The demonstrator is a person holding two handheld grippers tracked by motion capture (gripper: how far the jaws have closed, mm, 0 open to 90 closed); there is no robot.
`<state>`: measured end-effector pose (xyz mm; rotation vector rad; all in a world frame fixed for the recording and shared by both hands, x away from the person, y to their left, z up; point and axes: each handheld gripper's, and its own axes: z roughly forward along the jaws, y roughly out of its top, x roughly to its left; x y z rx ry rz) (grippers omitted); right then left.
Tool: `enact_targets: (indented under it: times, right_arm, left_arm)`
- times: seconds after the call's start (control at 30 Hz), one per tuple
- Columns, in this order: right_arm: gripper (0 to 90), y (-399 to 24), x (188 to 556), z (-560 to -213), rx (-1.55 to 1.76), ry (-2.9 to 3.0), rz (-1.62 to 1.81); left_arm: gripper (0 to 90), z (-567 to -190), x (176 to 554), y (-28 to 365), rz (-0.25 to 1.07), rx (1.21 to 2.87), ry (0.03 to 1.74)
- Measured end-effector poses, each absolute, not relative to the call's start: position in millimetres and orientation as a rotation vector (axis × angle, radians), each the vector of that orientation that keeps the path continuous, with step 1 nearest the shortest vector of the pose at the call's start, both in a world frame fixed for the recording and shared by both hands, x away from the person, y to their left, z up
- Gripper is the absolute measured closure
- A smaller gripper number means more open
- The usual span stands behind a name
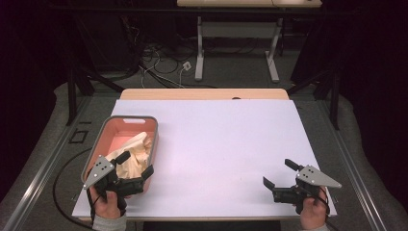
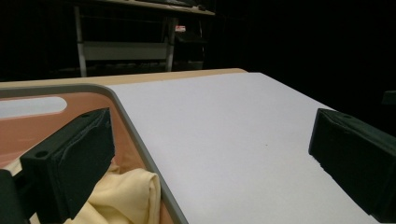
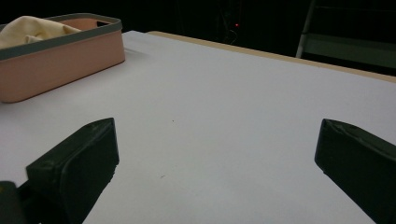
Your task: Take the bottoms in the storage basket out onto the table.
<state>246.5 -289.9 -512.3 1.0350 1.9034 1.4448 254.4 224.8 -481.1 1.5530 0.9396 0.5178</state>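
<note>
White bench [image 1: 216, 144], dark room behind.
Yellow cloth [image 1: 132, 156] lies in the pink bin [image 1: 107, 132]; left claw [image 1: 137, 163] gapes wide over its rim, right claw [image 1: 279, 174] wide, empty, well apart.

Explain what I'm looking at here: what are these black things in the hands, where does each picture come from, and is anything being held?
A person stands at a table with handheld tongs in each hand. The high view looks down from above; the other two pictures come from cameras riding on each pair of tongs, looking out between the black jaws. The left tongs hang open over the near end of a pink bin that holds a crumpled yellow cloth, one jaw over the cloth, the other outside the rim. The right tongs are open over the bare white surface. Nothing is held.
</note>
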Motion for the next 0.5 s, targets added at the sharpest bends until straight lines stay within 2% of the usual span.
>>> enact_targets:
  times: [0.5]
  right_arm:
    - [0.0,-294.8,256.1,-522.5,1.145,1.911,1.428]
  left_arm:
    - [0.4,-480.9,256.8,228.2,0.512,1.551,0.984]
